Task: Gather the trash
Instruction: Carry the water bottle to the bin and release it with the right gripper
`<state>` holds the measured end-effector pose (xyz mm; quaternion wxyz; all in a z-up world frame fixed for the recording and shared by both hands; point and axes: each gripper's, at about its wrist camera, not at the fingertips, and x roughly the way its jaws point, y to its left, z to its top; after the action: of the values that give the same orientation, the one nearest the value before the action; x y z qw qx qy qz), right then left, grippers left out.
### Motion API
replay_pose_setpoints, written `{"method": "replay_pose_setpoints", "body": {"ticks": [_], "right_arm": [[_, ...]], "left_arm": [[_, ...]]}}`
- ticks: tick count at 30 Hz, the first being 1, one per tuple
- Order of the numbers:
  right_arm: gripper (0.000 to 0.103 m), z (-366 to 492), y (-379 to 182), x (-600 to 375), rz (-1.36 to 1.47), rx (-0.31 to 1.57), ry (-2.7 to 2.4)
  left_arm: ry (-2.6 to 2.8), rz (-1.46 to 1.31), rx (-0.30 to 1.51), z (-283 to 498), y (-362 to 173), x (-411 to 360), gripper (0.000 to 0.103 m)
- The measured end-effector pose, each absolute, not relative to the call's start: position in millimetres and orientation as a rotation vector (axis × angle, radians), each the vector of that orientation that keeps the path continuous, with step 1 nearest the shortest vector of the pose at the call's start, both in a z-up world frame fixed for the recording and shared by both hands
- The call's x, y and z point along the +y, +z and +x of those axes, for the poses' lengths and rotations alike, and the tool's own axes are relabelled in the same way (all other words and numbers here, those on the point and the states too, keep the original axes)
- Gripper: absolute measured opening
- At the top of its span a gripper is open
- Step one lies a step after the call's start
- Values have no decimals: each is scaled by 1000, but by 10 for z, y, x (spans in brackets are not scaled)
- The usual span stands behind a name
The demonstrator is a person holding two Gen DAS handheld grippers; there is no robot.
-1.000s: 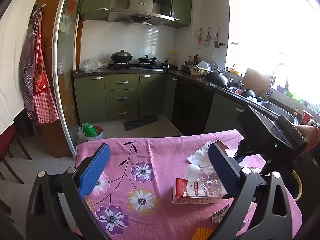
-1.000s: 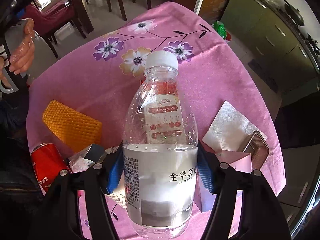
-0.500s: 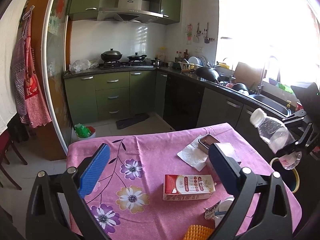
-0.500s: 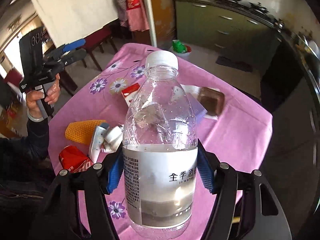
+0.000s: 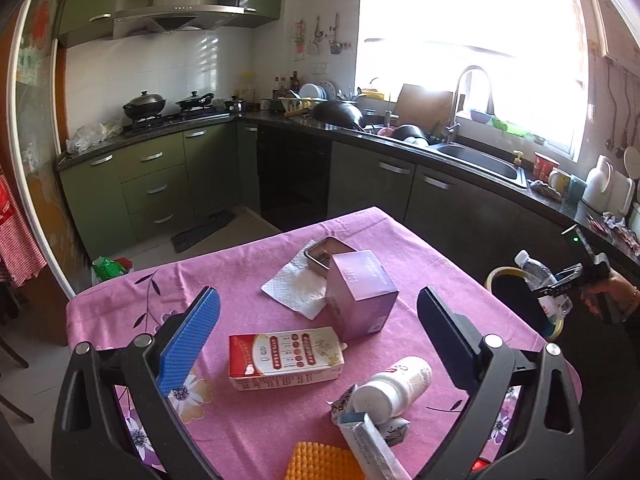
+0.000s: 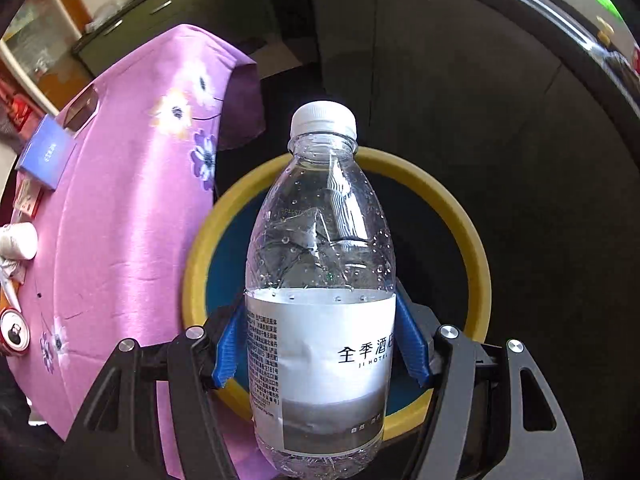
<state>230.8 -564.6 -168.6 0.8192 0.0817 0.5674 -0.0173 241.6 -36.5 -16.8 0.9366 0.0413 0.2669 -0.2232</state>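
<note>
My right gripper (image 6: 320, 344) is shut on a clear plastic water bottle (image 6: 320, 272) with a white cap and white label. It holds the bottle over a yellow-rimmed bin (image 6: 452, 204) beside the pink table. The left wrist view shows that bottle (image 5: 538, 276) and bin (image 5: 500, 272) at the right. My left gripper (image 5: 316, 320) is open and empty above the table (image 5: 248, 264). Below it lie a red-and-white carton (image 5: 284, 358), a purple box (image 5: 360, 292), a white pill bottle (image 5: 394, 386) and a white napkin (image 5: 294, 284).
A metal tin (image 5: 328, 250) rests on the napkin. An orange sponge (image 5: 320, 460) and a torn wrapper (image 5: 368, 444) lie at the near edge. A red can (image 6: 14, 334) stands on the table. Green cabinets, stove and sink (image 5: 480, 160) line the walls.
My right gripper has carried the bottle off the table to the right and now holds it over the bin. My left gripper has tipped lower towards the table, still open.
</note>
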Motion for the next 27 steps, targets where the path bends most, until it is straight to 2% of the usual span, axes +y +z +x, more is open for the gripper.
{"method": "replay_pose_setpoints", "body": {"ticks": [4, 6, 7, 21, 27], "right_arm": [[65, 2361, -1936, -5770, 219, 1229, -56], [76, 2366, -2011, -5762, 213, 1236, -87], [78, 2351, -2005, -5767, 211, 1226, -104], [78, 1600, -1565, -5464, 359, 1056, -13], [79, 1615, -1508, -5211, 347, 1054, 26]], "left_arm": [[-539, 137, 568, 2367, -165, -595, 94], [-579, 163, 587, 2359, -193, -698, 94], [-598, 175, 597, 2351, -222, -740, 94], [-846, 494, 783, 2513, -741, -1254, 95], [-975, 639, 948, 2611, -1038, -1507, 95]]}}
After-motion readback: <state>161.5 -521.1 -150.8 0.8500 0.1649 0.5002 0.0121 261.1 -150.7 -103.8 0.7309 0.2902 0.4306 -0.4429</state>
